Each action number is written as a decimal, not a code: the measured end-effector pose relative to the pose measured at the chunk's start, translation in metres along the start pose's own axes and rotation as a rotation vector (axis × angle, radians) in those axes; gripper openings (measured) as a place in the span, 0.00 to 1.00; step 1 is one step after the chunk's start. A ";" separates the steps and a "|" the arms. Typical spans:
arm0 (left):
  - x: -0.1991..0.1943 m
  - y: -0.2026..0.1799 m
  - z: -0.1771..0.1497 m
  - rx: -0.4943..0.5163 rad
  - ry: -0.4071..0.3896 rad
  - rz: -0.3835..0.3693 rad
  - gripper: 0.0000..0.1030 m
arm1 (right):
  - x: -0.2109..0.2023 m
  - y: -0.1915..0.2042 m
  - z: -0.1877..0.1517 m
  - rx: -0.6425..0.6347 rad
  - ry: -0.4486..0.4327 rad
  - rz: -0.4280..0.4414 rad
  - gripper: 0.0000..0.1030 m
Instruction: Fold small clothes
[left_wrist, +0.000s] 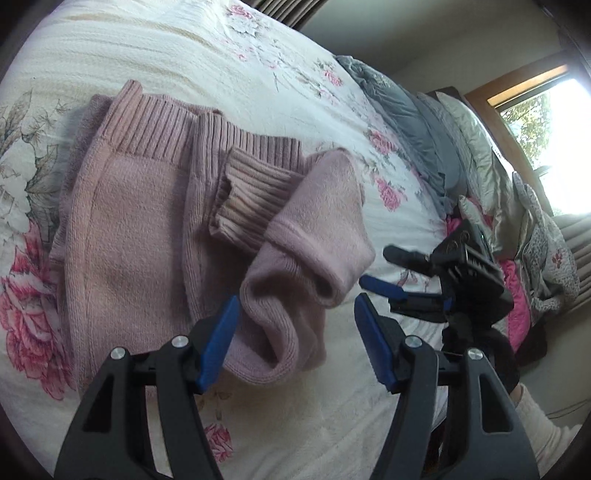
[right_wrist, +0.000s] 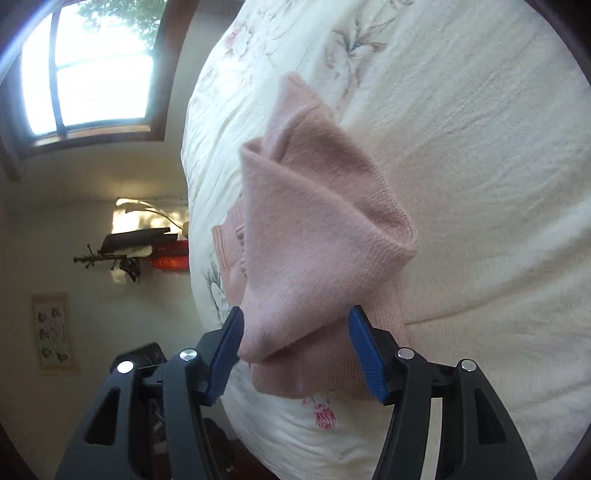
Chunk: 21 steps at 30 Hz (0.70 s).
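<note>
— How far along is the folding, would you say?

— Partway, I'd judge. The pink sweater (left_wrist: 147, 206) lies on the floral bedspread (left_wrist: 229, 51), filling the left and centre of the left wrist view. Its body looks roughly squared up, and one ribbed cuff (left_wrist: 251, 206) is laid across the middle.

— And the sleeve?

— Not settled. The sleeve fold (left_wrist: 306, 251) bulges up in a loose roll at centre frame, rumpled rather than flat.

— What are the grippers doing?

— The left gripper (left_wrist: 295, 332) is spread wide, low in the frame, its blue pads either side of that roll, holding nothing. The right gripper (right_wrist: 295, 347) is also wide apart in its own view; a peak of pink fabric (right_wrist: 314, 229) stands between the pads, but I can't see them pinching it.

— So what's left?

— Flattening that sleeve, then probably one more fold of the body to make it compact.
</note>
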<state>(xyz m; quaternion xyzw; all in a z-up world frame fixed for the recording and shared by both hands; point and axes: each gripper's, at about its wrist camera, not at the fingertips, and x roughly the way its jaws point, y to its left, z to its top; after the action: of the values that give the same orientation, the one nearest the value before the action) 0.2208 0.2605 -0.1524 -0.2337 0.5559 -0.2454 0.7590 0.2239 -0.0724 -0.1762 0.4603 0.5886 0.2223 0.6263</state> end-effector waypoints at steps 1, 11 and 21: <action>0.005 0.000 -0.004 -0.006 0.014 0.002 0.62 | 0.002 -0.002 0.005 0.009 -0.004 0.004 0.54; 0.020 0.024 -0.037 -0.052 0.043 0.082 0.35 | 0.017 0.111 0.043 -0.260 -0.019 0.017 0.08; 0.008 0.029 -0.039 -0.070 0.019 0.087 0.44 | -0.008 0.064 0.011 -0.180 -0.047 -0.104 0.41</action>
<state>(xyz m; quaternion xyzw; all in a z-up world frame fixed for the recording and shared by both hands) 0.1889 0.2745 -0.1869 -0.2334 0.5809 -0.1947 0.7551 0.2498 -0.0516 -0.1196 0.3759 0.5745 0.2305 0.6896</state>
